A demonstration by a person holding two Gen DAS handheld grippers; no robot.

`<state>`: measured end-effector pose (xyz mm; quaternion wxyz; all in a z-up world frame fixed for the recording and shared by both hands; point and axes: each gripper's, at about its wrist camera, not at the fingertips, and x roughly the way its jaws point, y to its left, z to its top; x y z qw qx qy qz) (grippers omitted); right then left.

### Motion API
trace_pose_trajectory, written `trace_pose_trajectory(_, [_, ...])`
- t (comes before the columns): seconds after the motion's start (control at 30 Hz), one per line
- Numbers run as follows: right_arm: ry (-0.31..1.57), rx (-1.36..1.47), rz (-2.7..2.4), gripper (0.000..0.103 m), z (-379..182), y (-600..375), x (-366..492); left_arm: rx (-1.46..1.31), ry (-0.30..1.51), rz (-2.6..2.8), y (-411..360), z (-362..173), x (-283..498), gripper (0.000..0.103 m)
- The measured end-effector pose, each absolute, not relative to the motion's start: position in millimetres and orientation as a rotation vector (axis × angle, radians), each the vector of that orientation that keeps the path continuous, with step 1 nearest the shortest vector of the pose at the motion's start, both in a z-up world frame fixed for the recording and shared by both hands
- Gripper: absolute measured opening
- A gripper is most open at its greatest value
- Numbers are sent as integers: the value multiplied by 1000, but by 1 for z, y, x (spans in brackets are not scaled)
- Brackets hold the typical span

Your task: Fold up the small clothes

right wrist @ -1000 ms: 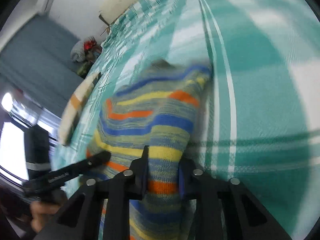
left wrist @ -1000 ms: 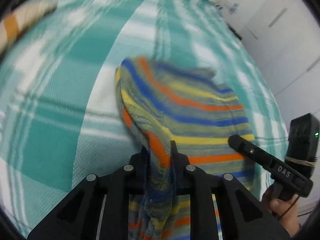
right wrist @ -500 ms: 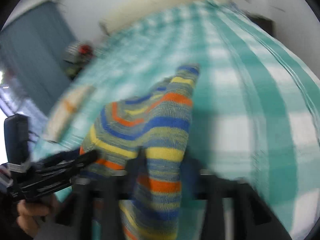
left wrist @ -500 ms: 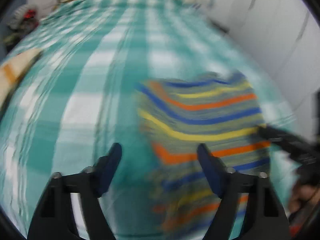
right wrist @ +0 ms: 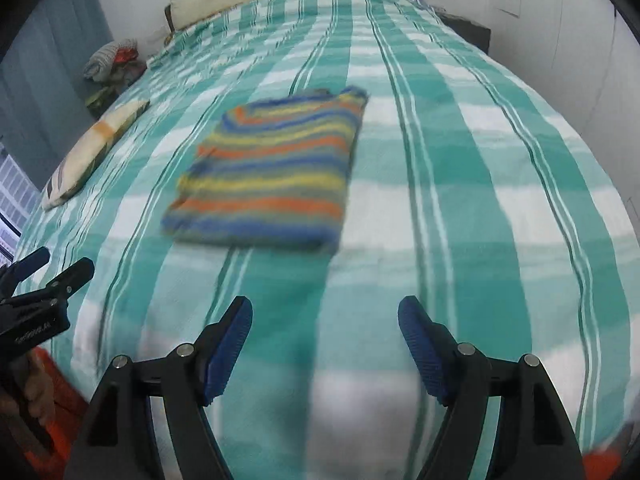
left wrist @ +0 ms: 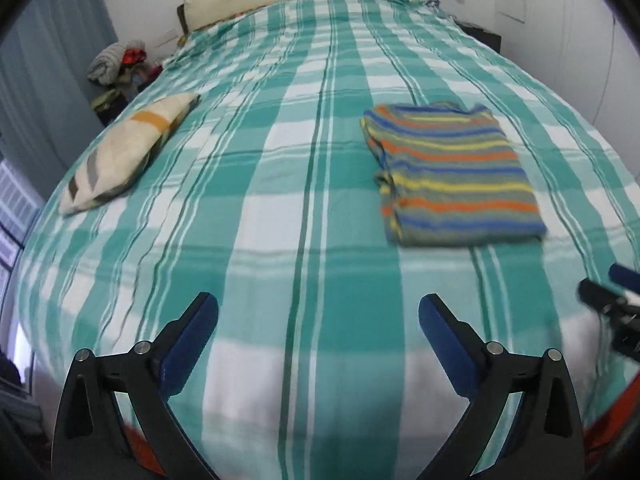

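Folded knit garment with blue, orange, yellow and grey-green stripes (left wrist: 454,178) (right wrist: 272,176) lies flat as a rectangle on the teal-and-white checked bedspread (left wrist: 280,184) (right wrist: 460,184). Left gripper (left wrist: 318,330) near bed's foot, fingers spread, holding nothing. Right gripper (right wrist: 325,334) likewise released, well short of garment. Cream pillow with orange and grey bands (left wrist: 124,156) lies far left.
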<state>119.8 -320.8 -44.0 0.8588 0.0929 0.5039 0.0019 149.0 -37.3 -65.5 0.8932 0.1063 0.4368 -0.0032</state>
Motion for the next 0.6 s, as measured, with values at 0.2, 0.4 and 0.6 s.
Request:
trace_pose_trajectory(0.2, [1081, 134, -3, 92, -22, -292, 81, 203, 1007, 22, -34, -53, 120, 101])
trace_pose_trajectory(0.4, [1041, 92, -11, 92, 14, -285, 58, 190, 1019, 8, -34, -41, 100, 101])
trace_pose_trajectory(0.6, [1051, 78, -13, 92, 28, -280, 46, 214, 1009, -1, -37, -36, 87, 101])
